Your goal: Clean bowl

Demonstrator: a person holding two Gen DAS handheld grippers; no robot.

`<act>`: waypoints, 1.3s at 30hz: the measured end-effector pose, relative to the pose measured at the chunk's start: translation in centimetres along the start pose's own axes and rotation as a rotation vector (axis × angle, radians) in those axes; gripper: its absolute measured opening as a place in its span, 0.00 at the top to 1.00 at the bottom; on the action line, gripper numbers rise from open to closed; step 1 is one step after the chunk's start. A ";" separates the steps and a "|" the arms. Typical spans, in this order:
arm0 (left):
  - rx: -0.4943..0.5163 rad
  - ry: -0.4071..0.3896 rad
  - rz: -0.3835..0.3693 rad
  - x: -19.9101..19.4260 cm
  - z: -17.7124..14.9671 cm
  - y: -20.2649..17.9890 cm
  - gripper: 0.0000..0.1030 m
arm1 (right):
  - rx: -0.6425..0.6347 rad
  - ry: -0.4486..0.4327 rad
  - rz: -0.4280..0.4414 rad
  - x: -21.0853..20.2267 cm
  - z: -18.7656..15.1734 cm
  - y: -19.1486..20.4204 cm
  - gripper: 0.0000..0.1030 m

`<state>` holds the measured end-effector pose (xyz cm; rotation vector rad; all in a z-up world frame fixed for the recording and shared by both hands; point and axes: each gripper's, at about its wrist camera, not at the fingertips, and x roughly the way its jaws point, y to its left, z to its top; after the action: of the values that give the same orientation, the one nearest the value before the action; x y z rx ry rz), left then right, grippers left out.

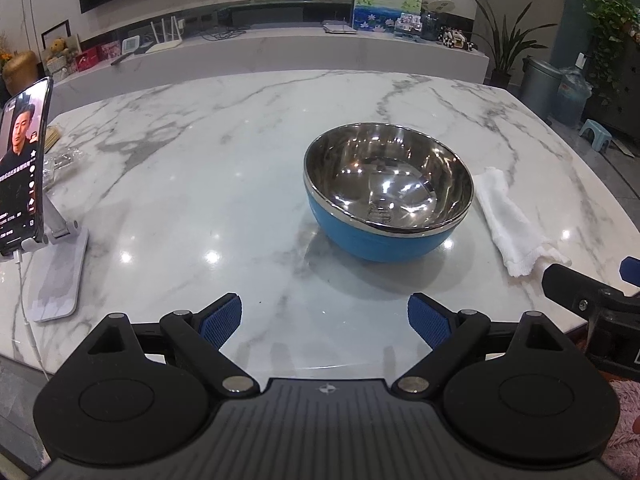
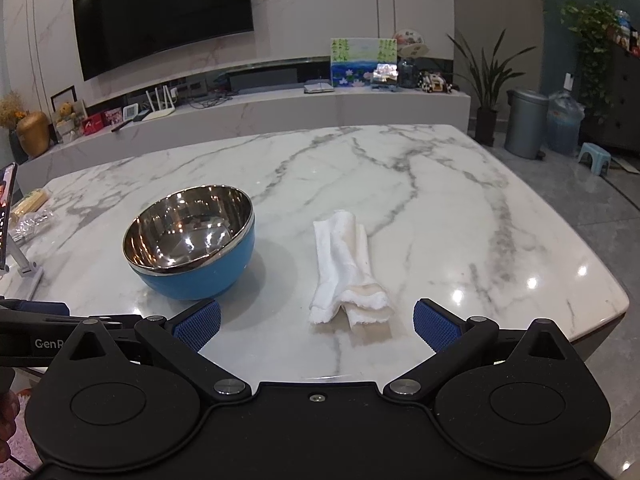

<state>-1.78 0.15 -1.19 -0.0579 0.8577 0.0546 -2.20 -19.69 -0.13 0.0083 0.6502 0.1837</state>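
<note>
A bowl (image 1: 386, 194) (image 2: 192, 240), blue outside and shiny steel inside, stands upright on the white marble table (image 1: 200, 160) (image 2: 440, 200). Just to its right lies a rolled white cloth (image 1: 510, 224) (image 2: 348, 268). My left gripper (image 1: 325, 322) hangs open near the table's front edge, short of the bowl, with nothing between its blue pads. My right gripper (image 2: 316, 326) is open too, its fingers spread either side of the cloth's near end without touching it. Part of the right gripper's black body (image 1: 592, 300) shows at the right edge of the left wrist view.
A phone on a white stand (image 1: 28, 184) (image 2: 8, 220) with a cable stands at the table's left edge, beside some clear wrapping (image 2: 32, 220). Beyond the table are a long ledge, a wall TV, plants, a grey bin (image 2: 524, 124) and a small stool (image 2: 594, 158).
</note>
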 end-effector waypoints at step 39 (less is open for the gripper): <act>0.098 0.026 -0.069 1.3 0.7 -3.2 0.12 | 0.063 -0.020 -0.072 -1.1 -0.5 -2.1 0.01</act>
<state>-0.21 -2.94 -1.66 0.0033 0.8822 -0.0530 -2.99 -21.99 -0.02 0.0473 0.6353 0.0931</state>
